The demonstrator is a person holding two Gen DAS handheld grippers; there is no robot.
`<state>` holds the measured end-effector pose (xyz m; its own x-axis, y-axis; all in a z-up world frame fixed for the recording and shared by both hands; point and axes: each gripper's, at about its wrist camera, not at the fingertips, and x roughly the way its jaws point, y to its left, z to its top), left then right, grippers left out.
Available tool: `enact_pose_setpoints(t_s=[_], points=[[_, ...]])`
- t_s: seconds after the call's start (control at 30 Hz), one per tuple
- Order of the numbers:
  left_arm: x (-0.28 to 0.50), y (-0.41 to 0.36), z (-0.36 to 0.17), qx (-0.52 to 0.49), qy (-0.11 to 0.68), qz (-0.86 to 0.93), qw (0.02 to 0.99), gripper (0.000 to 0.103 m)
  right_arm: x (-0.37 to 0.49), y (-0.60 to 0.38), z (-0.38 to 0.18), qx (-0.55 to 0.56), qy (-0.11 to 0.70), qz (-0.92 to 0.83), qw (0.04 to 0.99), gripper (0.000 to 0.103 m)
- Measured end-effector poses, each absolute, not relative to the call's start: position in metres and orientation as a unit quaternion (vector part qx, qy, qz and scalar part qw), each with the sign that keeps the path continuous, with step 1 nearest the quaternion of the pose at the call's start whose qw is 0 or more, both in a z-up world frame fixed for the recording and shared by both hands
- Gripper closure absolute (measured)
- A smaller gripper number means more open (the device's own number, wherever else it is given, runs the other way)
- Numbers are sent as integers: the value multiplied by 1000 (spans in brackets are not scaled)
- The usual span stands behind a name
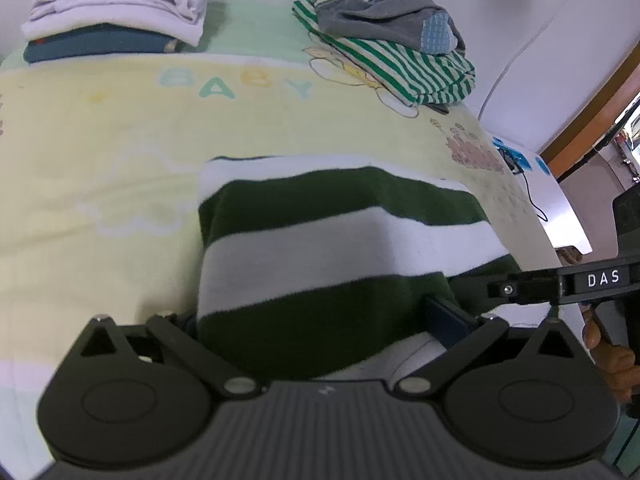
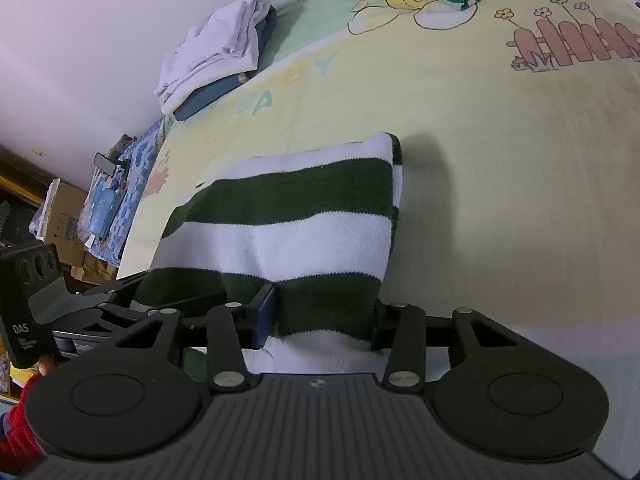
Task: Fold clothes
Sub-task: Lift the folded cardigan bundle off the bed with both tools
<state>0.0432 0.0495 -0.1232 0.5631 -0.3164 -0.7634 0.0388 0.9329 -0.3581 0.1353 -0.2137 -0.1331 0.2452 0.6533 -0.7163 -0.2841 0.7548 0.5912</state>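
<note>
A dark green and white striped knit garment [image 1: 328, 248] lies folded on the yellow blanket and drapes over both grippers' fingers. It also shows in the right wrist view [image 2: 296, 224]. My left gripper [image 1: 320, 320] has its near hem between the fingers; one blue pad [image 1: 444, 316] shows, the other is hidden by cloth. My right gripper [image 2: 320, 320] holds the same hem, with a blue pad [image 2: 266, 316] pressed on the cloth. The right gripper's body [image 1: 560, 280] shows at the right of the left wrist view, close beside.
A folded stack of white and blue clothes [image 1: 116, 12] sits far left by the wall. A grey garment on a green-striped one [image 1: 392, 48] lies far right. The blanket [image 1: 100, 140] covers the surface. Clutter and boxes [image 2: 80, 216] lie beyond its left edge.
</note>
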Motion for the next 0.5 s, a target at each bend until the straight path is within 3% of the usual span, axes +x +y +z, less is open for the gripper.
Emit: enact_pose_setpoints(t_s=[0.23, 0.5], points=[[43, 49, -123, -154, 457, -102, 870, 1, 126, -214, -133, 185, 518, 292, 782, 51], [41, 47, -123, -149, 454, -99, 873, 1, 122, -211, -133, 179, 505, 286, 794, 51]])
